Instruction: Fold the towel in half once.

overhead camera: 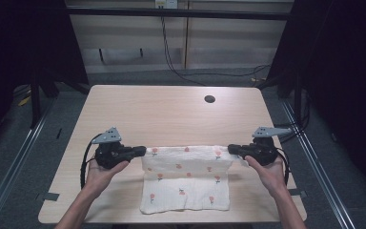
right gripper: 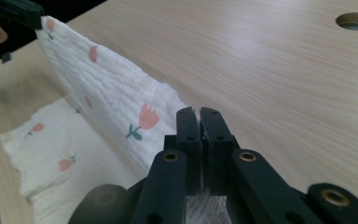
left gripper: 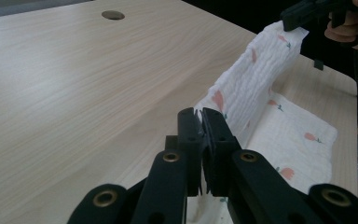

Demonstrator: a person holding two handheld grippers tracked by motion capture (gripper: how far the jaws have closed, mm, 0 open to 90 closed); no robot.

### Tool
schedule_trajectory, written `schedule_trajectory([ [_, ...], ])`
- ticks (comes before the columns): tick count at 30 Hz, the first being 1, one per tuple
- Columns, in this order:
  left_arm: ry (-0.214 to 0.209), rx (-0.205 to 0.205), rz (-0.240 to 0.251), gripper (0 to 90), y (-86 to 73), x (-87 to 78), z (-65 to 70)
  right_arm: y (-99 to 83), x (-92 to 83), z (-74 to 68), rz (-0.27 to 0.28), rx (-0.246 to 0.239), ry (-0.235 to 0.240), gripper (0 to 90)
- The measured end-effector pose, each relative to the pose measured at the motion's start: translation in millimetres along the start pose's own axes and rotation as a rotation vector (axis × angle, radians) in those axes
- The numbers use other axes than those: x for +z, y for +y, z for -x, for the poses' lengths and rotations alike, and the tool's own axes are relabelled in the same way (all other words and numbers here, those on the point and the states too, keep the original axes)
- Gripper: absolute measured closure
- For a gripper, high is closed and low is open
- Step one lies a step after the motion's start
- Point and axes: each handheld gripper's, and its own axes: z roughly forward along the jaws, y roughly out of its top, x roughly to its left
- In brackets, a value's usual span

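Clearly, the step in hand is folding the cloth [overhead camera: 186, 179]. The left gripper [overhead camera: 140, 151] has its jaws closed on one far corner, and the right gripper [overhead camera: 232, 149] is pinched shut on the other far corner. Between the two sets of fingertips the held edge is stretched and lifted, while the rest of the cloth lies on the table [overhead camera: 171, 109] on the person's side of the fingers. I judge the next move needs both grippers to travel together toward the near edge, with equal tension. Counted: one cloth, two grippers, one table, one round hole [overhead camera: 209, 99] beyond the fingers.
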Motion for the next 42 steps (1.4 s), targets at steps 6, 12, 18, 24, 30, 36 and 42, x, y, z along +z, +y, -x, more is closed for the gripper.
schedule_trajectory([
  [6,0.007,0.006,-0.015,87.2,-5.1,-1.9,0.1,-4.1,-3.1,-8.9,-0.015,-0.021,0.009,87.3],
  [12,0.007,-0.001,-0.039,87.1,-13.3,-1.7,0.9,-11.8,-5.9,-15.1,-0.016,-0.028,0.023,87.3],
  [18,-0.015,0.028,-0.079,86.9,-23.1,-1.6,15.3,-32.4,-3.3,-20.3,-0.045,-0.018,0.051,86.9],
  [24,-0.053,0.059,-0.109,86.9,-30.4,0.3,26.8,-42.8,-5.8,-23.8,-0.071,-0.037,0.05,86.4],
  [30,-0.073,0.048,-0.156,86.7,-42.3,1.3,27.8,-55.2,-8.4,-28.2,-0.074,-0.013,0.085,85.8],
  [36,-0.115,0.052,-0.2,86.4,-52.0,5.6,32.2,-69.2,-6.7,-30.5,-0.109,-0.004,0.09,84.6],
  [42,-0.145,0.046,-0.261,83.2,-60.6,9.6,33.1,-77.5,-5.7,-34.3,-0.139,-0.004,0.094,82.0],
])
